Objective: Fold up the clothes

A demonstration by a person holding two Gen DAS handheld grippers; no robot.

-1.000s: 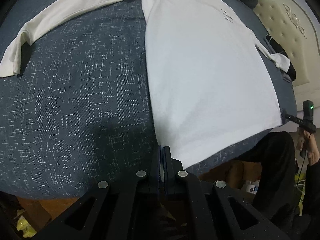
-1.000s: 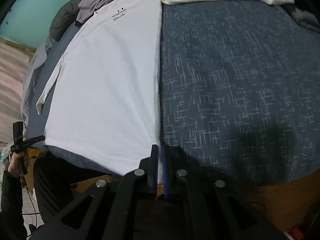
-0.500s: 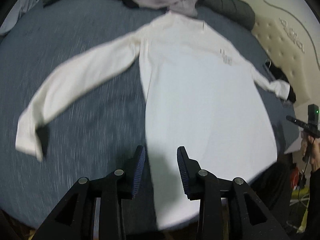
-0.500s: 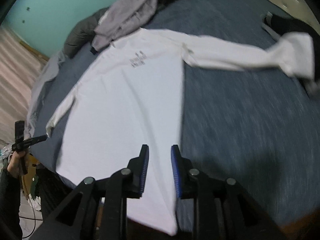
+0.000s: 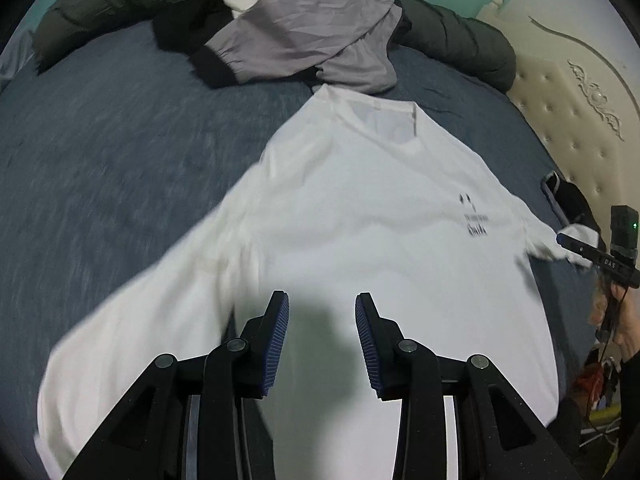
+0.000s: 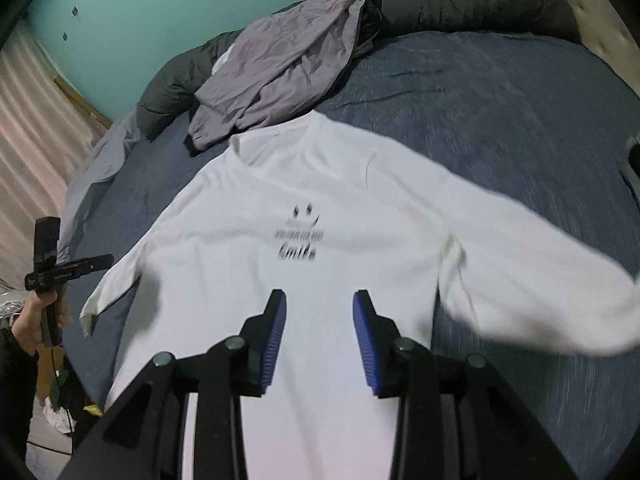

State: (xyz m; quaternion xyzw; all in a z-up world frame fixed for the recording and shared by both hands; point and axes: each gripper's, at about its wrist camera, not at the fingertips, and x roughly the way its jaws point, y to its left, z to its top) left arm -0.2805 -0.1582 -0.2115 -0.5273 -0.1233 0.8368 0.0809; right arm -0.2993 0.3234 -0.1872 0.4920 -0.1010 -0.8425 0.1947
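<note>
A white long-sleeve shirt [image 5: 380, 220] lies spread flat, front up, on the blue bed cover [image 5: 100, 160], its collar at the far end. Its black chest print [image 6: 298, 240] shows in the right wrist view. One sleeve [image 5: 132, 320] stretches out to the left, the other sleeve [image 6: 540, 272] to the right. My left gripper [image 5: 321, 296] hovers open above the shirt's body with nothing between its fingers. My right gripper [image 6: 319, 293] hangs above the shirt below the print; its jaws are opening and hold nothing.
A crumpled grey jacket [image 5: 312, 32] and a dark rolled duvet [image 5: 460, 40] lie beyond the collar. A cream tufted headboard [image 5: 580, 120] stands at the right, with a black item [image 5: 572, 200] by the sleeve cuff. A person's hand [image 6: 36, 320] shows at the bed's edge.
Both grippers were shut on the shirt's bottom hem corners. They let go, opened, and moved up over the shirt toward its chest; the far end of the bed came into view.
</note>
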